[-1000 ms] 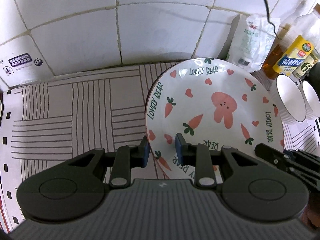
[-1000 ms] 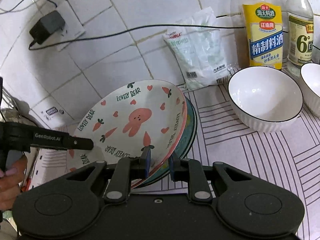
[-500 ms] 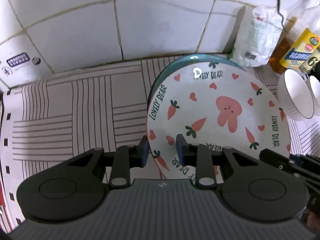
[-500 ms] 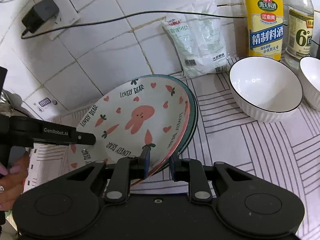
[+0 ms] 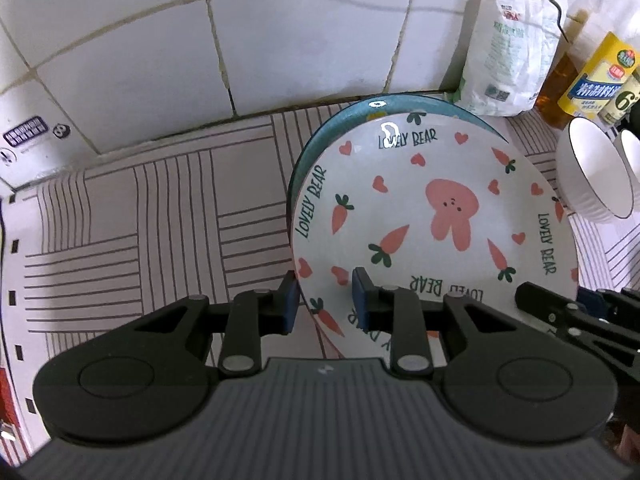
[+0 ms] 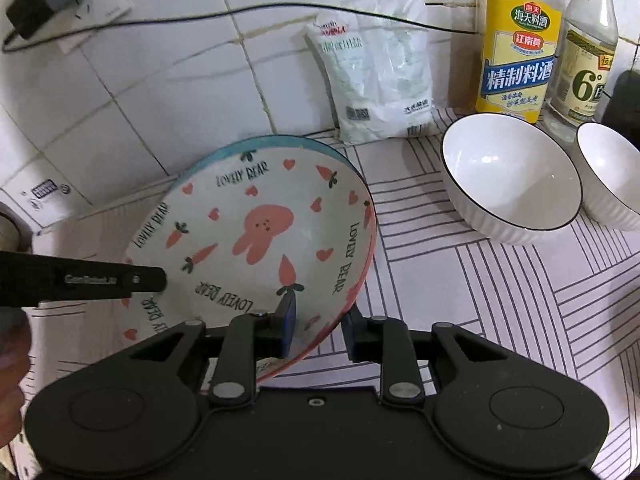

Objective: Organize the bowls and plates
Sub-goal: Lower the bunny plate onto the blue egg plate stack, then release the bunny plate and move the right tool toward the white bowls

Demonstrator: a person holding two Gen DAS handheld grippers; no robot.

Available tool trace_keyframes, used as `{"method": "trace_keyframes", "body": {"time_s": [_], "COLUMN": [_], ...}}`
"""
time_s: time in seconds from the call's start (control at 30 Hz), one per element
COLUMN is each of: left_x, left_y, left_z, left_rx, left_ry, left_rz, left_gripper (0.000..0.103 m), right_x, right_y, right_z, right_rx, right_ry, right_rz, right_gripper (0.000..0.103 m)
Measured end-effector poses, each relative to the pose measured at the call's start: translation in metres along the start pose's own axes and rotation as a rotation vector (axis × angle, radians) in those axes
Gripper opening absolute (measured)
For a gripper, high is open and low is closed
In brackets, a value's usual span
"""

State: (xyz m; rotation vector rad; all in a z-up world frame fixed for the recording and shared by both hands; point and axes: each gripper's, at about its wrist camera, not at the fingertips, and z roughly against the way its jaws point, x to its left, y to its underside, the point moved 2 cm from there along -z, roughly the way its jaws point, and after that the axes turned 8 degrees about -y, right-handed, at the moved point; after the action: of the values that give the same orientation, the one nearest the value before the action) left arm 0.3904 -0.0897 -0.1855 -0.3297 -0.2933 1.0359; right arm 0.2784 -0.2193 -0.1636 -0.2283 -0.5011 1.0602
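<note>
A white plate with a pink rabbit and carrots (image 5: 436, 220) lies on a blue plate (image 5: 360, 112), whose rim shows at its far edge. It also shows in the right wrist view (image 6: 256, 232), with the blue rim (image 6: 224, 152) behind it. My left gripper (image 5: 322, 300) stands around the rabbit plate's near left rim, jaws apart. My right gripper (image 6: 318, 328) stands around its near right rim, jaws apart. Two white bowls (image 6: 512, 184) (image 6: 612, 184) stand to the right.
A white bag (image 6: 376, 80) leans on the tiled wall behind the plates. Two bottles (image 6: 516, 48) (image 6: 584, 56) stand at the back right. A charger and cable (image 6: 40, 4) hang on the wall. The counter has a striped mat (image 5: 160, 216).
The rabbit plate has come down from a tilt onto the blue plate. Both grippers' jaws have widened slightly around its rim and both cameras have drawn back a little.
</note>
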Motion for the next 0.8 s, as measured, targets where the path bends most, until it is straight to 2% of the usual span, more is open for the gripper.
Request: {"method": "trace_keyframes", "body": {"time_s": [0.1, 0.2, 0.57, 0.63, 0.8], "left_x": [-0.002, -0.005, -0.023, -0.026, -0.041], "left_y": [0.003, 0.003, 0.007, 0.009, 0.02], "left_z": [0.003, 0.004, 0.005, 0.007, 0.025], "left_rx": [-0.002, 0.001, -0.009, 0.003, 0.028], "left_ry": [-0.021, -0.039, -0.114, -0.129, -0.146], "left_rz": [-0.007, -0.002, 0.006, 0.012, 0.032], "left_gripper": [0.026, 0.026, 0.024, 0.023, 0.023], "right_x": [-0.001, 0.005, 0.003, 0.002, -0.01], "right_y": [0.001, 0.002, 0.002, 0.002, 0.008], "right_z": [-0.004, -0.004, -0.014, -0.015, 0.001], "right_rx": [0.001, -0.008, -0.039, -0.046, -0.076], "right_ry": [0.013, 0.045, 0.063, 0.055, -0.032], "right_rz": [-0.012, 0.044, 0.137, 0.171, 0.225], "right_gripper": [0.035, 0.038, 0.039, 0.041, 0.041]}}
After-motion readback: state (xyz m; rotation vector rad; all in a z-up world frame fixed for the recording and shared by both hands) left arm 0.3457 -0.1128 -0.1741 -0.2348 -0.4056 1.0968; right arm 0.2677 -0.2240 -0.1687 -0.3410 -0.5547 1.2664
